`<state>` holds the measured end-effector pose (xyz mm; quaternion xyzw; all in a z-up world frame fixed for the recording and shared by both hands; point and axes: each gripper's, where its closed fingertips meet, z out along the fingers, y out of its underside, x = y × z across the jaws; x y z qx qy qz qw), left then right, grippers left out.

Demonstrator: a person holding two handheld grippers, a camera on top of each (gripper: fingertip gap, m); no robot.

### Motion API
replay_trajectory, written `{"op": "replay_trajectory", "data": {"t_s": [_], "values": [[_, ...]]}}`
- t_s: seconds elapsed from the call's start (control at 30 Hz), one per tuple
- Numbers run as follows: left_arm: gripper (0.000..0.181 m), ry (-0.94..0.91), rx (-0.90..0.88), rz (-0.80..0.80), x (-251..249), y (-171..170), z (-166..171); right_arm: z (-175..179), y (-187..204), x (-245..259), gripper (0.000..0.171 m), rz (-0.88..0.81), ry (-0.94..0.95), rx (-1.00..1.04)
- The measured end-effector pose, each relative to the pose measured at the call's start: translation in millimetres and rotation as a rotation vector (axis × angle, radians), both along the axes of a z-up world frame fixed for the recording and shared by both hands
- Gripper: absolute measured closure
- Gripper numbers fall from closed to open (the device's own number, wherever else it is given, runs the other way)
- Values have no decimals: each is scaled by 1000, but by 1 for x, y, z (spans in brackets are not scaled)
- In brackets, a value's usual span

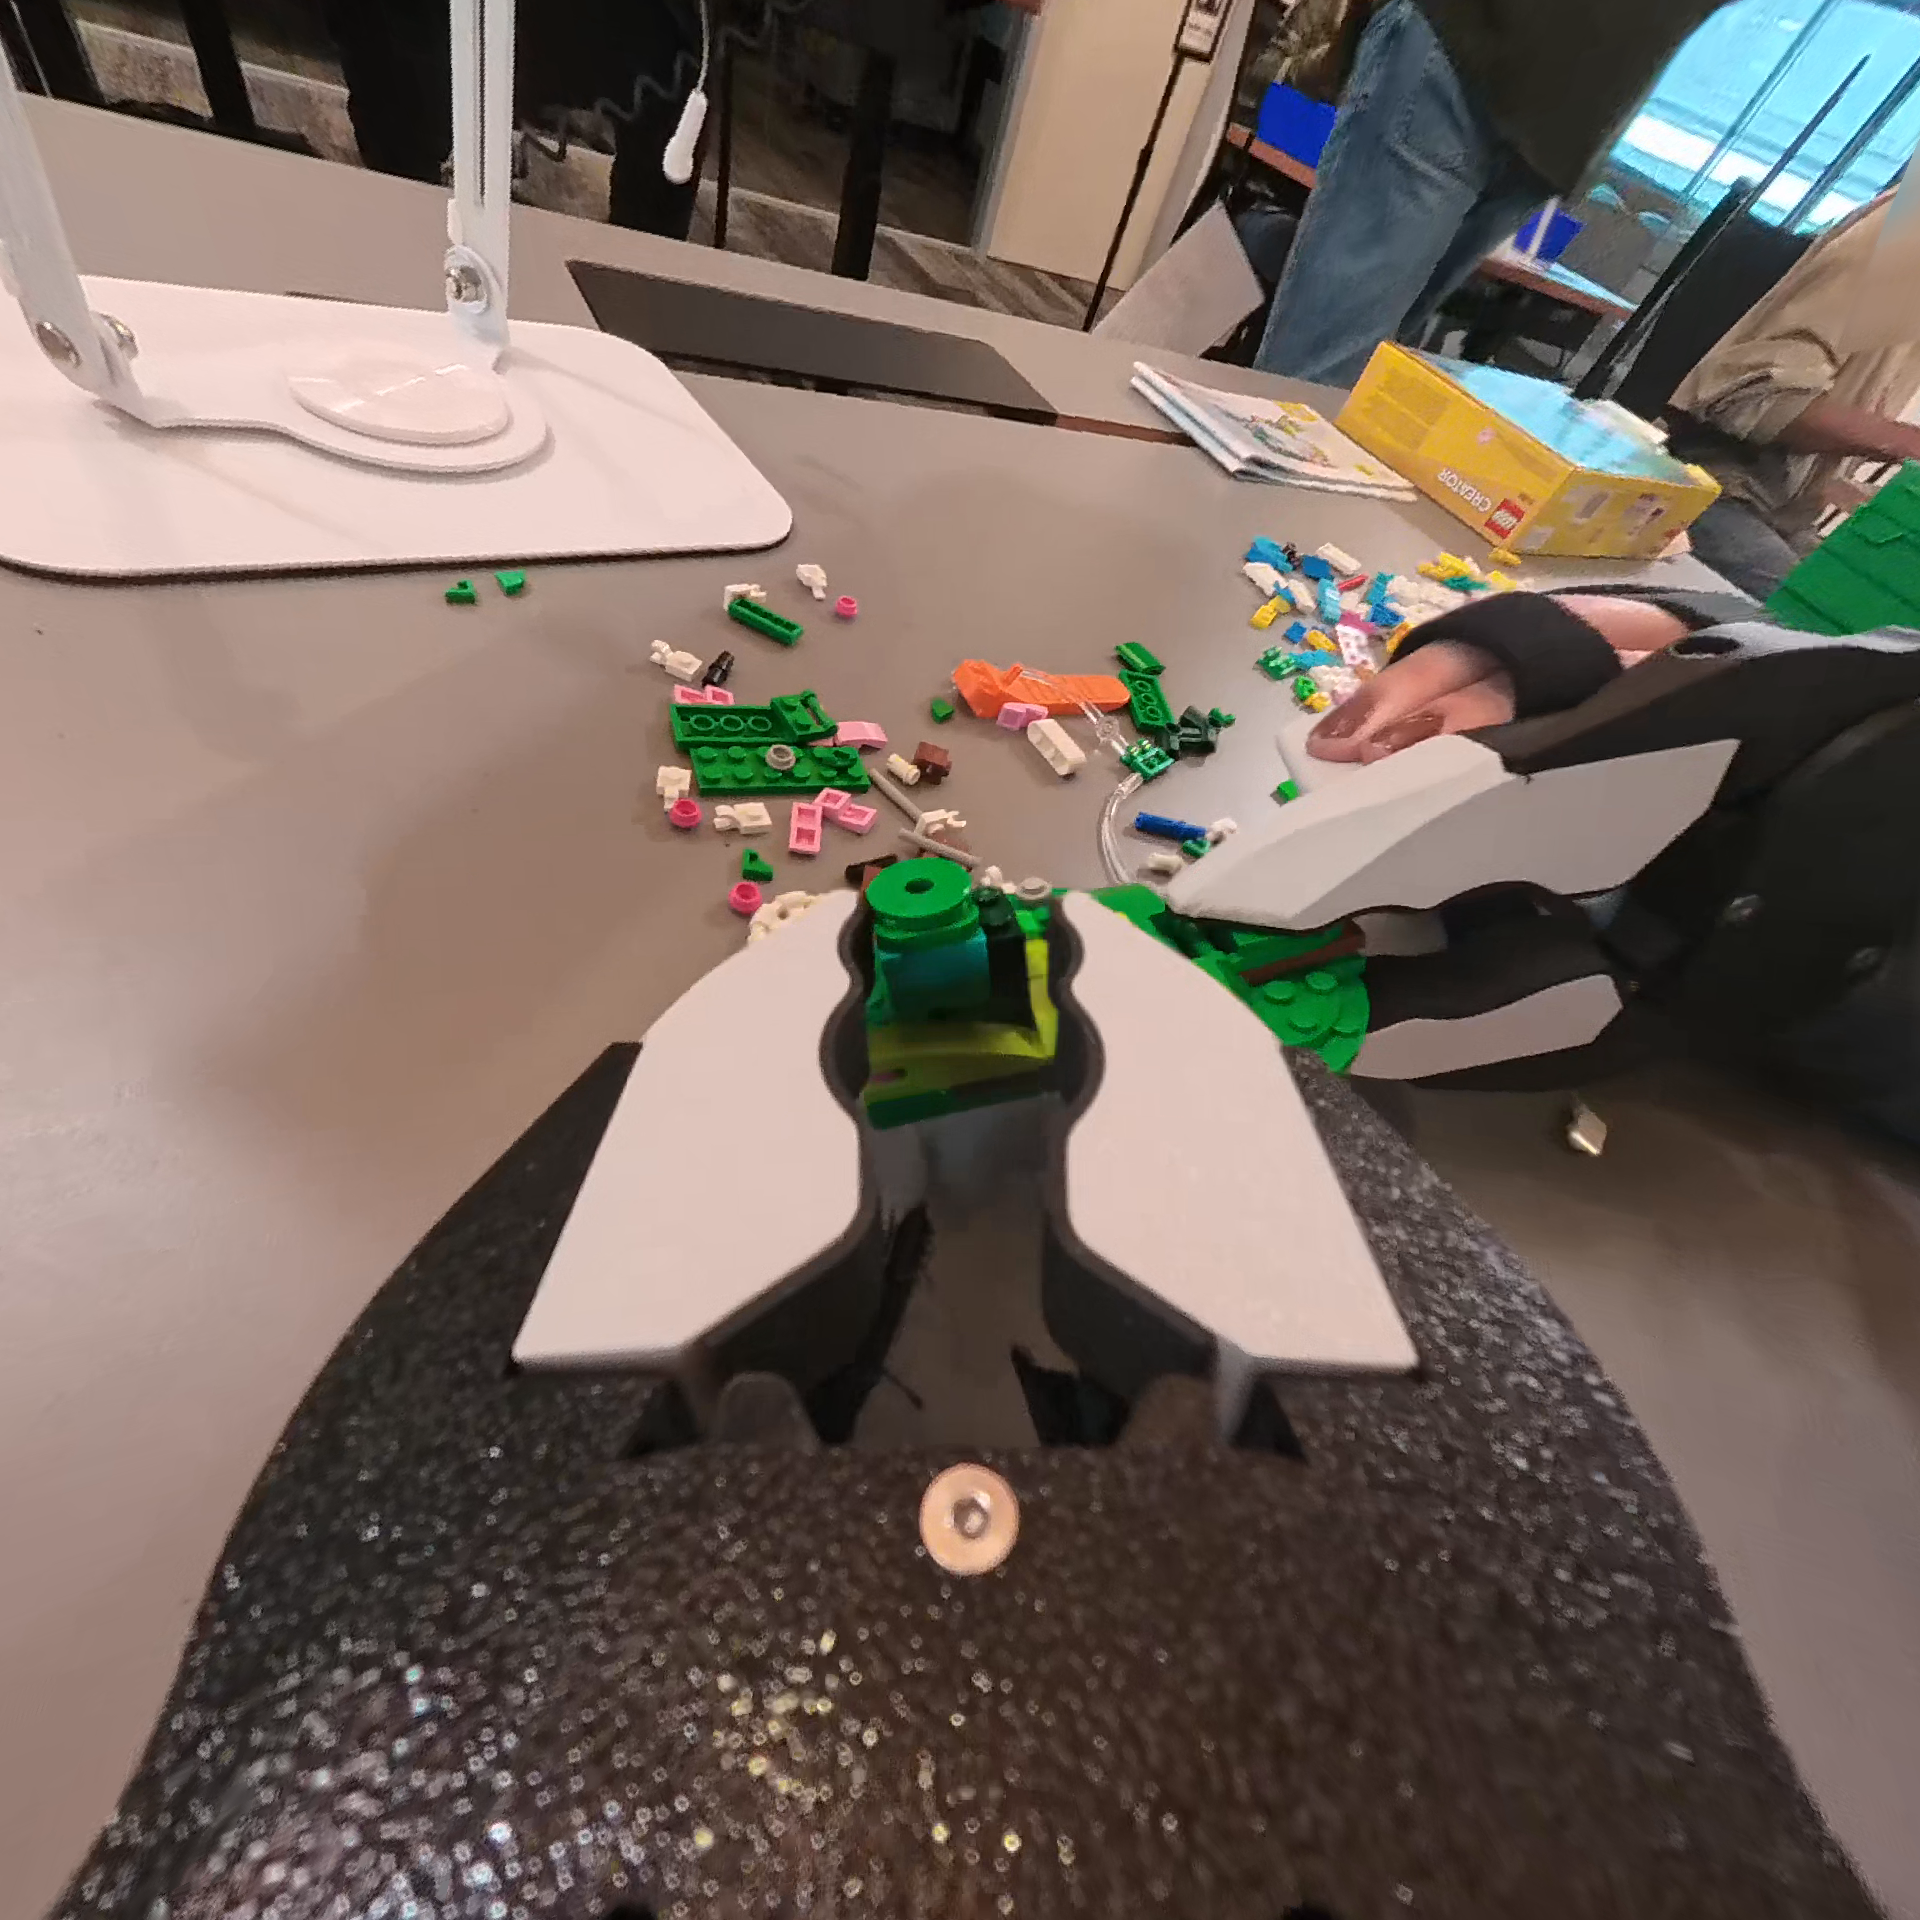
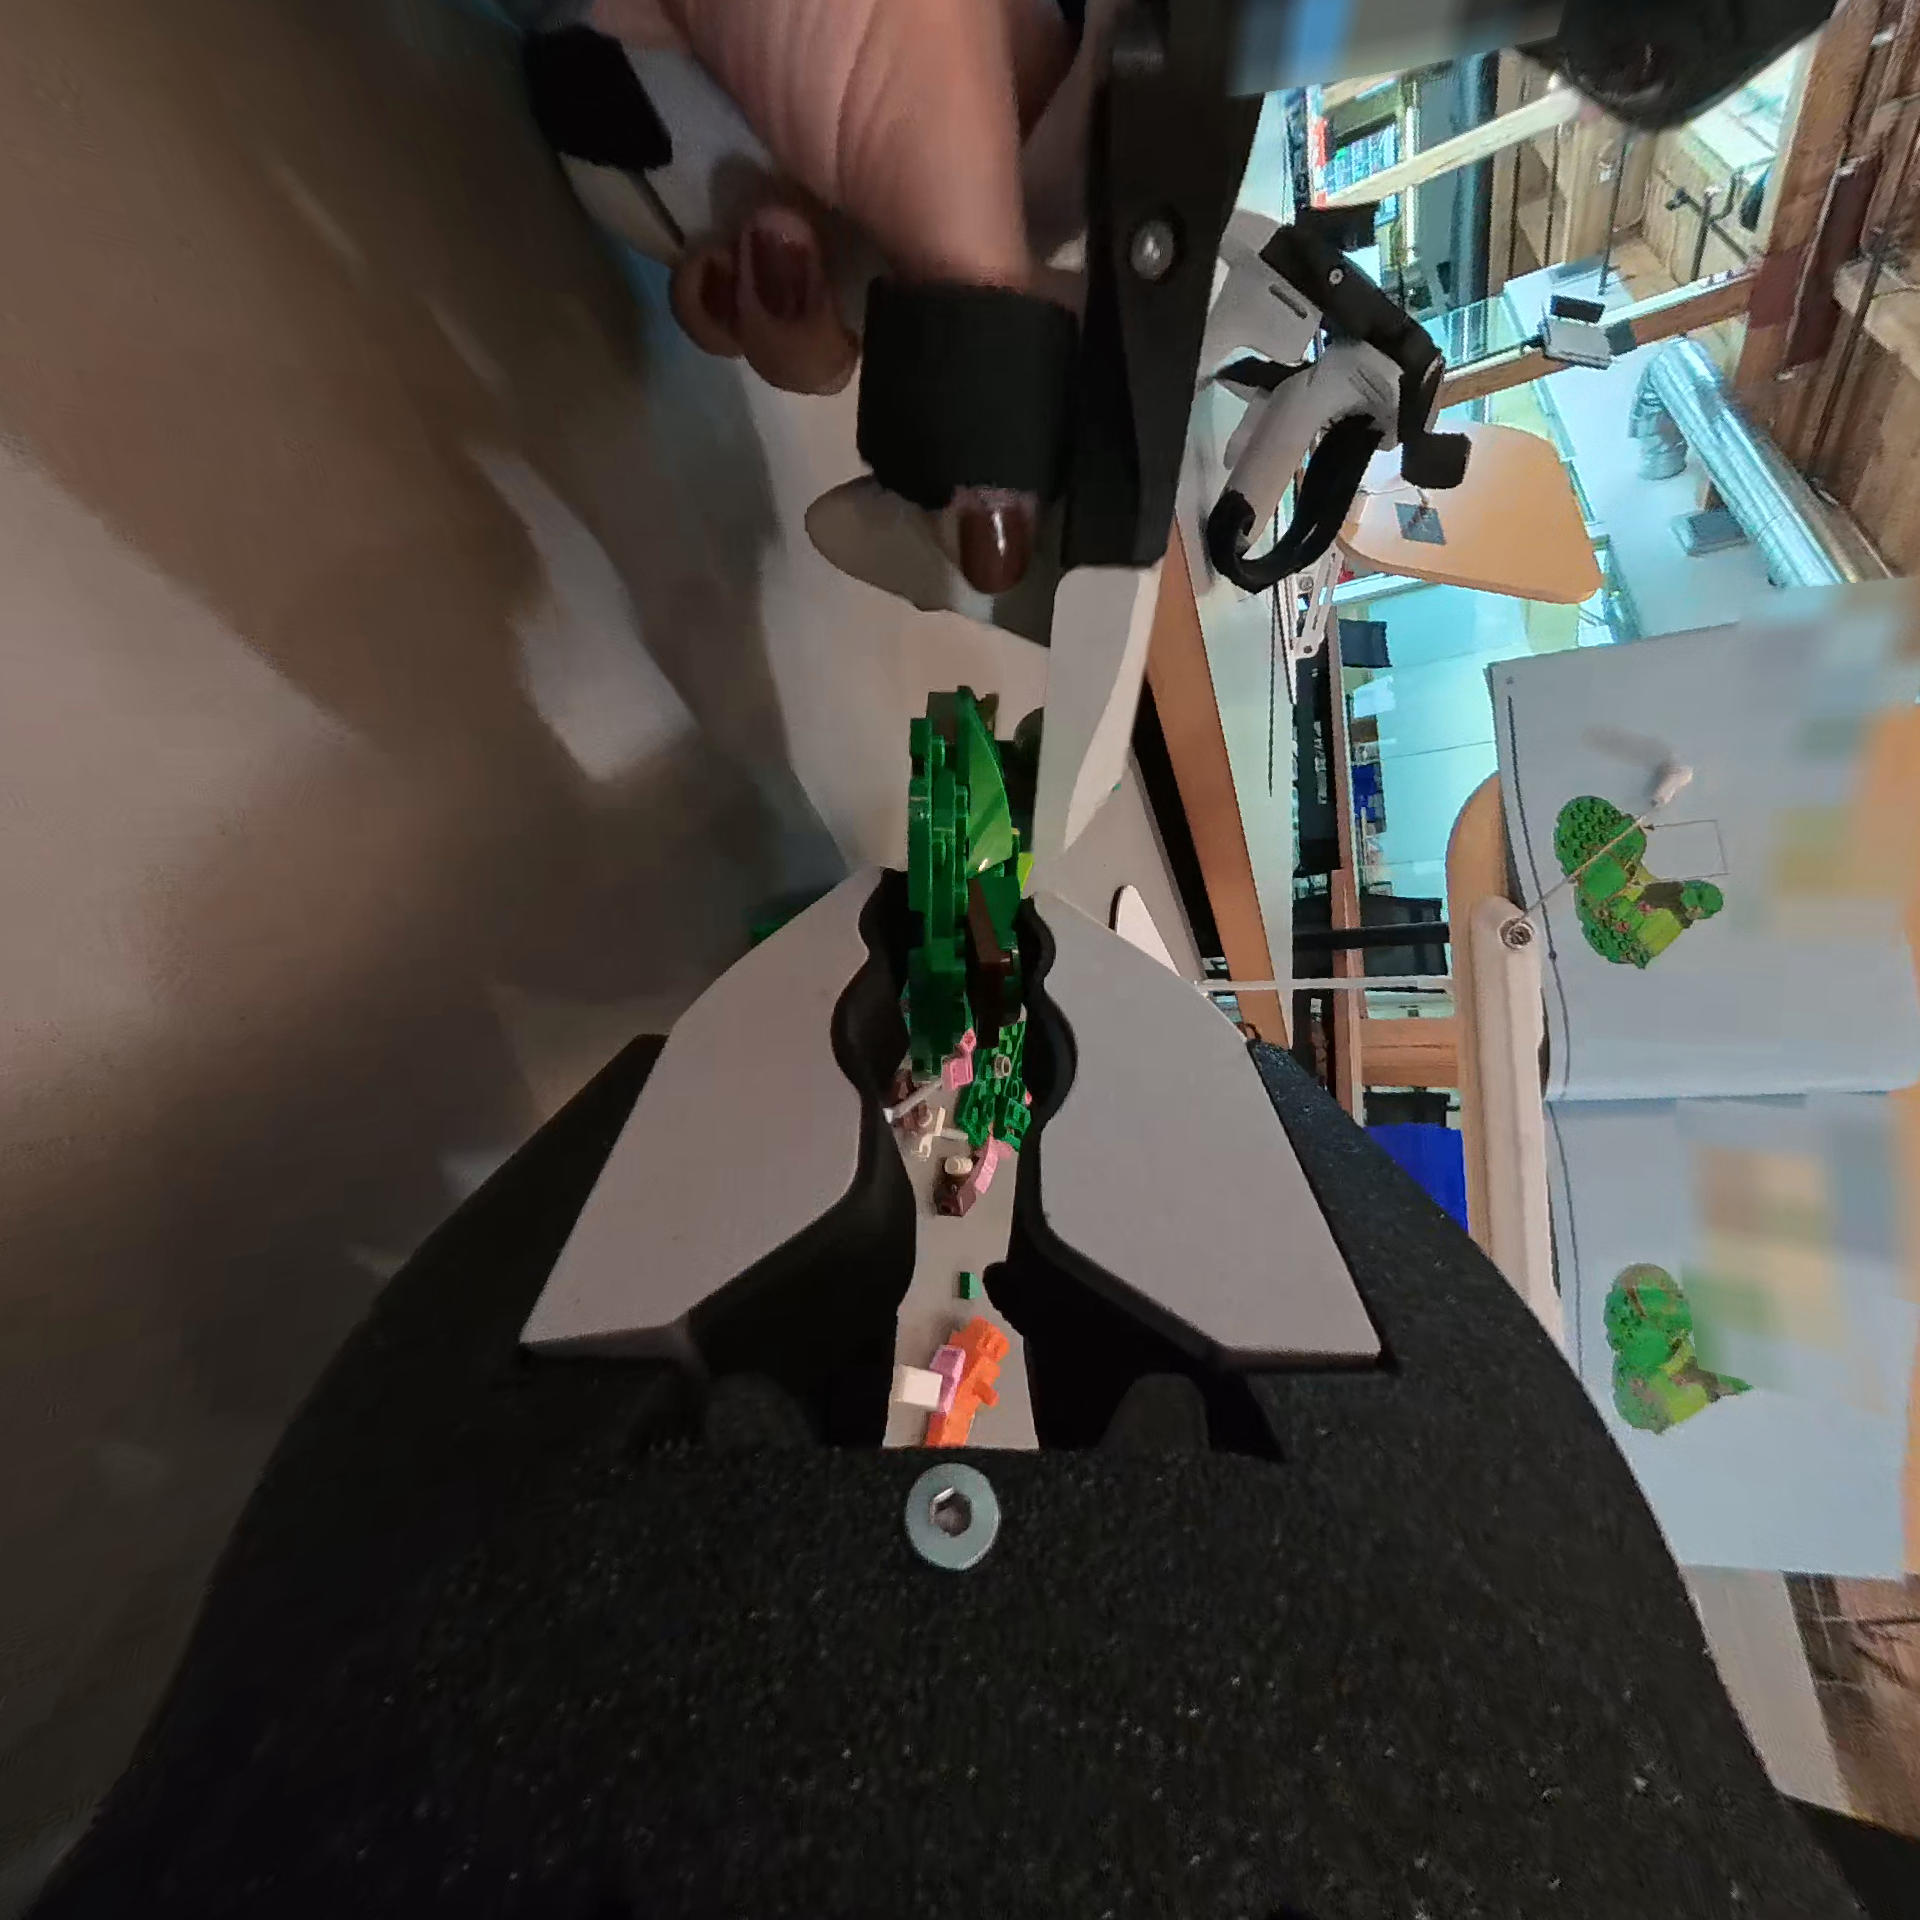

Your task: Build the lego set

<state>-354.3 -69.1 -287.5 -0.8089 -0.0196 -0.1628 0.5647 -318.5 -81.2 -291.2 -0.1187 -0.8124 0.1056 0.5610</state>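
Note:
A small lego build is held between both grippers above the grey table [image 1: 312, 935]. My left gripper [image 1: 961, 935] is shut on its lime and teal part [image 1: 935, 987], which has a round green piece on top. My right gripper [image 1: 1262, 982] comes in from the right, held by a hand, and is shut on the build's round green plates [image 1: 1299, 997]. In the right wrist view my right gripper [image 2: 951, 914] clamps the green plates [image 2: 940, 810] edge-on. One white finger [image 2: 1096, 707] of the left gripper touches them from above.
Loose green, pink and white pieces [image 1: 769, 758] and an orange separator tool [image 1: 1039, 691] lie just beyond the grippers. A mixed pile [image 1: 1320, 623], booklet [image 1: 1257, 436] and yellow box [image 1: 1517, 457] are far right. A white stand base [image 1: 364, 447] is far left. An instruction page [image 2: 1683, 1039] hangs on a stand. The white stand base [image 1: 364, 447] is about 25 cm from my left fingertips.

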Motion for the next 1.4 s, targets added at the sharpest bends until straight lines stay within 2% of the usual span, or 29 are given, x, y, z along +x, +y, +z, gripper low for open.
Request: {"op": "replay_trajectory", "data": {"t_s": [0.2,0.37,0.47,0.6,0.7,0.83,0.9,1.03,1.17,1.27,1.4], "values": [[132,-43,223,-15,1,-10,32,3,11,6,153,-19,14,-36],[125,47,470,-33,5,-26,71,24,21,12,153,-23,52,-137],[121,294,541,-40,15,-32,77,31,26,17,153,-24,30,-144],[116,722,458,8,24,-23,56,42,23,24,153,13,22,-168],[103,853,384,42,26,-14,46,52,14,29,153,77,24,-249],[89,718,388,-29,36,-11,42,61,-9,45,153,270,-30,-426],[90,655,450,-92,44,-15,48,63,-18,52,153,340,-75,-493],[105,606,591,-195,62,-30,61,67,-26,61,153,410,-112,-543],[123,585,563,-299,75,-31,52,70,-34,65,153,452,-124,-563],[137,554,626,-335,83,-37,60,73,-39,67,153,481,-115,-581],[137,565,703,-334,85,-44,68,77,-44,69,153,495,-105,-573]]}}
